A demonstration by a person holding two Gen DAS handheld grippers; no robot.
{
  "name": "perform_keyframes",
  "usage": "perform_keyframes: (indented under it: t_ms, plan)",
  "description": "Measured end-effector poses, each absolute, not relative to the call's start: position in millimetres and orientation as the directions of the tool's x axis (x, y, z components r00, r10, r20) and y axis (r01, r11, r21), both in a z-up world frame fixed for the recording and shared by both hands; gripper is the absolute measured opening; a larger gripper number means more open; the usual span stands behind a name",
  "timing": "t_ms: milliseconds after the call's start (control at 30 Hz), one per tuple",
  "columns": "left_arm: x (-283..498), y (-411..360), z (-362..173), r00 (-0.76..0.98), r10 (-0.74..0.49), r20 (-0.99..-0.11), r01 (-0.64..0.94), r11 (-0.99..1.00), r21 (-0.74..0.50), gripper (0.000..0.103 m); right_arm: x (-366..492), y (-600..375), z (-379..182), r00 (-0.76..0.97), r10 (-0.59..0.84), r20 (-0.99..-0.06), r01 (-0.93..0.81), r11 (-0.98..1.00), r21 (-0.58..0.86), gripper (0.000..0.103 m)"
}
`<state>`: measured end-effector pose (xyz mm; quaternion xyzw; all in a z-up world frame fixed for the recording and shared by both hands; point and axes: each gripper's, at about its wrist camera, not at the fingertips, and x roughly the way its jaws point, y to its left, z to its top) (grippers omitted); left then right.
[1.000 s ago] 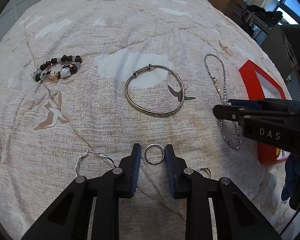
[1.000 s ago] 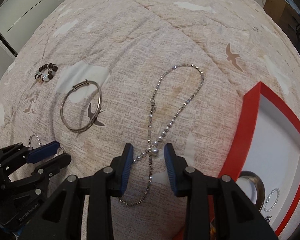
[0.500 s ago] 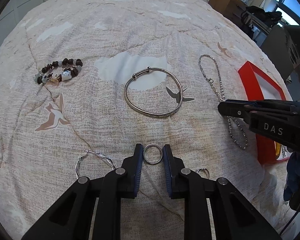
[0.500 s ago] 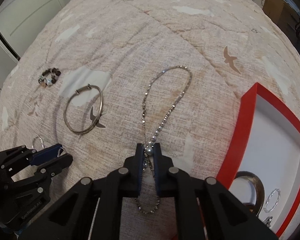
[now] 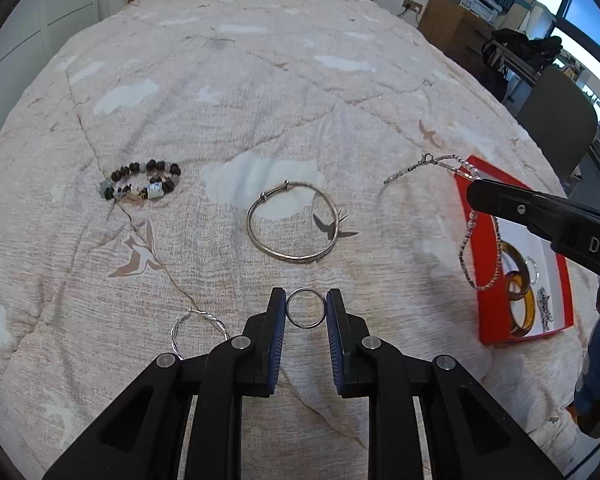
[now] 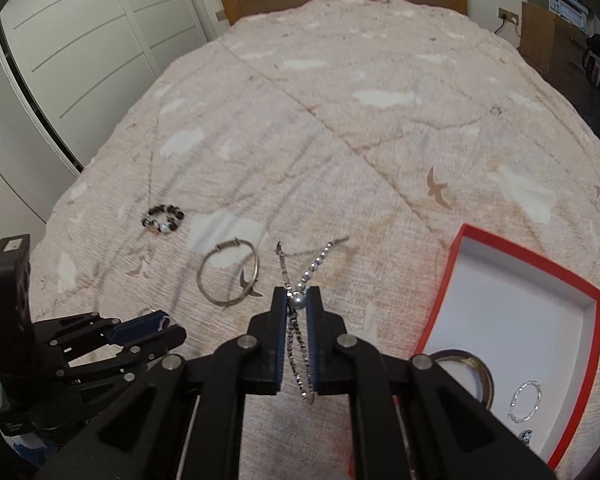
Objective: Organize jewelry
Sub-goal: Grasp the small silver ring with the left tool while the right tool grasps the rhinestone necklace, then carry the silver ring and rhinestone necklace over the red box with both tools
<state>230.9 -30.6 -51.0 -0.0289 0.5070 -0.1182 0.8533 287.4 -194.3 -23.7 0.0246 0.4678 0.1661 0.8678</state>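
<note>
My left gripper (image 5: 306, 300) is shut on a small silver ring (image 5: 306, 307), held upright between the blue pads above the bedspread. My right gripper (image 6: 298, 298) is shut on a beaded necklace (image 6: 296, 332) at its grey pearl; the strands hang crossed between the fingers. In the left wrist view the necklace (image 5: 466, 240) dangles from the right gripper (image 5: 474, 194) over the near edge of the red box (image 5: 484, 312). The red box (image 6: 456, 280) has a white inside holding a bangle and a hoop earring.
On the bedspread lie a silver bangle (image 5: 294, 258), a dark beaded bracelet (image 5: 140, 180) and a twisted hoop earring (image 5: 216, 322). The left gripper (image 6: 156, 326) shows at lower left in the right wrist view. Wardrobe doors stand left, furniture right.
The right gripper shut on the necklace and lifted it off the bed, towards the red box. The left gripper tightened on the ring and rose with it.
</note>
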Motion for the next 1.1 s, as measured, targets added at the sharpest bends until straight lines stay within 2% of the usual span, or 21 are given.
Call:
perform_keyframes:
  t_ms: [300, 533, 800, 1100]
  plan:
    - [219.1, -56.7, -14.4, 0.506, -0.255, -0.824, 0.197, 0.964, -0.178, 0.02, 256.9, -232.0, 16.1, 0.583, 0.328, -0.743, -0.241, 0.944, 0.227, 0.009]
    - [209.9, -94.1, 2.8, 0.517, -0.285, -0.807, 0.237, 0.954, -0.185, 0.02, 232.0, -288.9, 27.4, 0.624, 0.282, -0.729, -0.165, 0.959, 0.23, 0.009]
    - [212.3, -154.0, 2.4, 0.492, -0.322, -0.809, 0.301, 0.935, -0.189, 0.02, 214.4, -357.1, 15.8, 0.628, 0.227, -0.745, -0.075, 0.97, 0.232, 0.009]
    - [221.3, -211.4, -25.6, 0.425, -0.329, -0.843, 0.361, 0.916, -0.176, 0.02, 210.2, -403.7, -27.4, 0.585, 0.221, -0.78, -0.01, 0.964, 0.266, 0.009]
